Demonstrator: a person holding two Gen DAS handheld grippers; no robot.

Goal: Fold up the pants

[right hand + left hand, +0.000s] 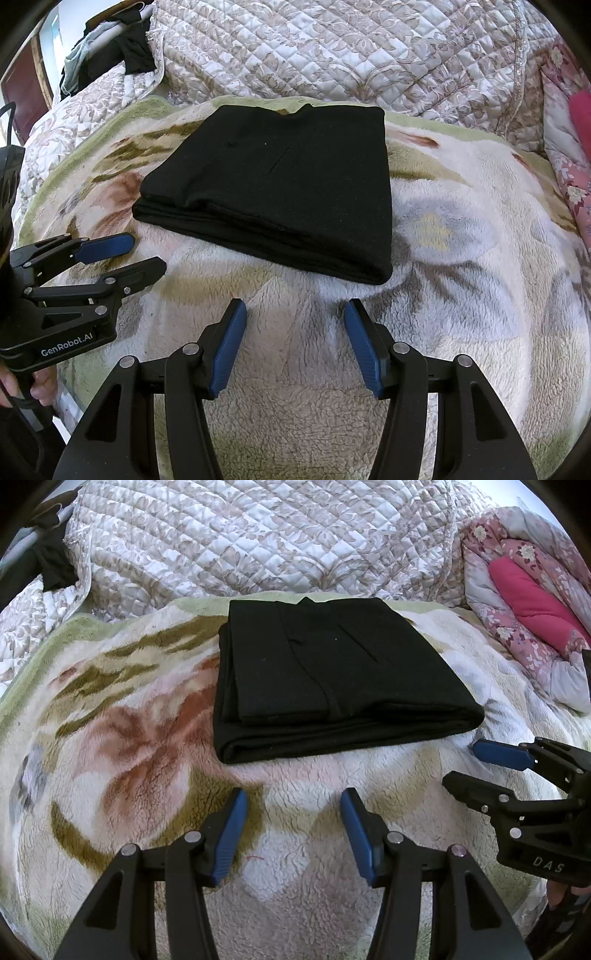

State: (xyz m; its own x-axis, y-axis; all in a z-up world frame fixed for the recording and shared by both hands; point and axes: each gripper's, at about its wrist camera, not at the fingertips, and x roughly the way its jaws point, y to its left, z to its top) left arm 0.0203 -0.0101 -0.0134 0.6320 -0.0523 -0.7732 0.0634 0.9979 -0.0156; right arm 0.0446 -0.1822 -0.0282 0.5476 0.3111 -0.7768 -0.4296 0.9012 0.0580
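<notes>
Left gripper [293, 799] jaws apart, nothing between the blue ribbed pads, hovering over the blanket [122, 746] just short of the pants [332, 672]. Right gripper [295, 310] same: jaws apart, empty, near the pants' front edge. Each gripper shows in the other's view, side by side, both clear of the cloth.

Pants: black, folded into a flat, roughly square stack, layered edges showing along the near and left sides. They sit mid-blanket, ahead of both grippers. Fold looks done or nearly so.

Handling, judged: soft, light, limp knit-like fabric; layers will slide and sag if lifted from one corner. Best hold is the near folded edge, pinching all layers, one gripper toward each near corner.

Blanket: fluffy fleece, floral print, green border. Behind it a quilted, diamond-stitched quilt [258, 535]; right, a pink floral comforter [517, 602].
</notes>
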